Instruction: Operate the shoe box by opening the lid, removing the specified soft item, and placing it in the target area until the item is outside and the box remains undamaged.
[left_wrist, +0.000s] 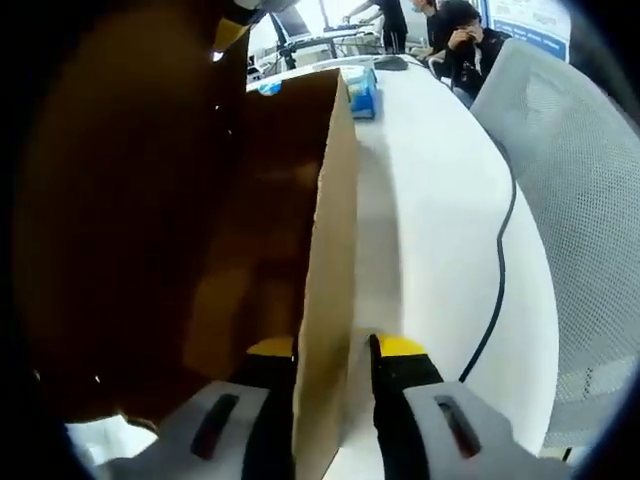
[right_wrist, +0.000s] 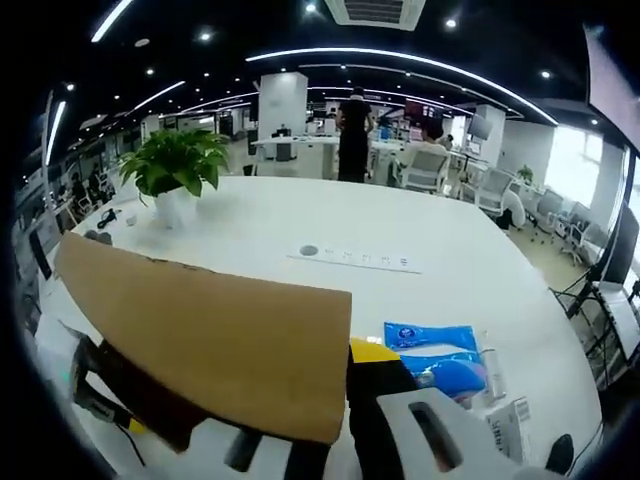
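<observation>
Nearest in the left gripper view, our left gripper (left_wrist: 335, 352) stood with its two yellow-tipped jaws on either side of a thin cardboard panel, the lid (left_wrist: 335, 240) of the shoe box, seen edge-on. The jaws looked closed to the thickness of the board, so we judged the lid pinched, though a sliver of gap on the right jaw left us short of certain. To the left of that edge lay the brown, shadowed inside of the box (left_wrist: 150, 250); we could not make out the soft item in it.

In the right gripper view, our right gripper (right_wrist: 335, 400) also sat at the lid's (right_wrist: 215, 340) lower corner, one jaw hidden behind the board and one black, yellow-tipped jaw beside it. Whether it truly gripped the board we could not tell.

The risk we saw was tearing or creasing: two grippers on one thin flap, pulling unevenly or bending it past its hinge, could crease the cardboard or drag the whole box across the white table (right_wrist: 400, 230).

Just beyond the right jaw lay a blue packet (right_wrist: 435, 350), possibly the target side. Farther off stood a potted plant (right_wrist: 175, 165), and across the office, people at desks.
</observation>
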